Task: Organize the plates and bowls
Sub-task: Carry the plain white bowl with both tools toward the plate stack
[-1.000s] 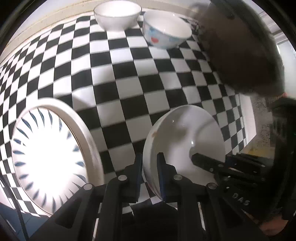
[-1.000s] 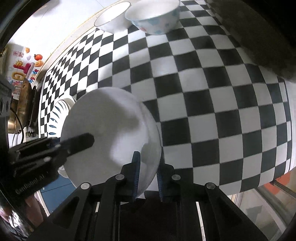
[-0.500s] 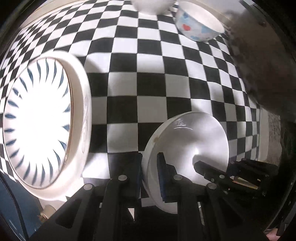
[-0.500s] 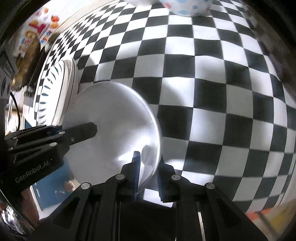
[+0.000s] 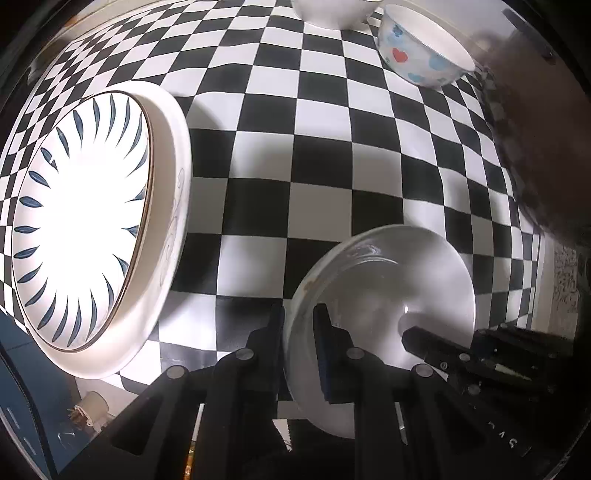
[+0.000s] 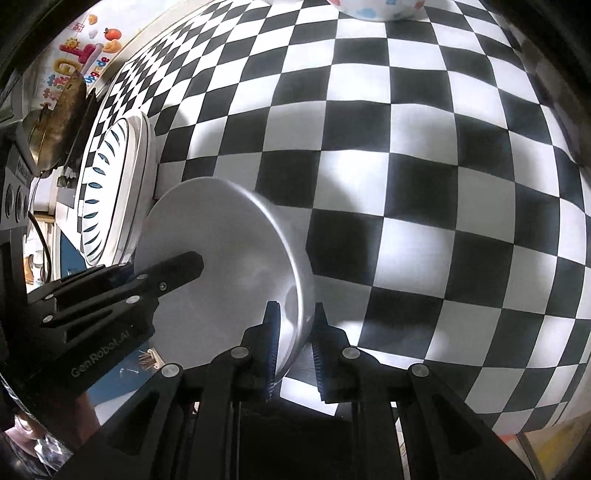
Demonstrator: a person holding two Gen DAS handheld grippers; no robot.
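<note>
A plain white bowl hangs low over the checkered tablecloth, held from two sides. My left gripper is shut on its rim, one finger inside and one outside. My right gripper is shut on the opposite rim of the same white bowl. Each view shows the other gripper's finger lying across the bowl. To the left a blue-leaf plate rests on a larger white plate. I cannot tell whether the bowl touches the cloth.
At the far edge stand a white bowl and a bowl with hearts and blue spots. A dark brown blurred shape fills the right side. In the right wrist view a brass pan sits beyond the plates, off the table's left edge.
Both grippers have sunk toward the cloth with the bowl and rolled. The plate stack now looms larger and nearer on the left. Both grips are unchanged.
</note>
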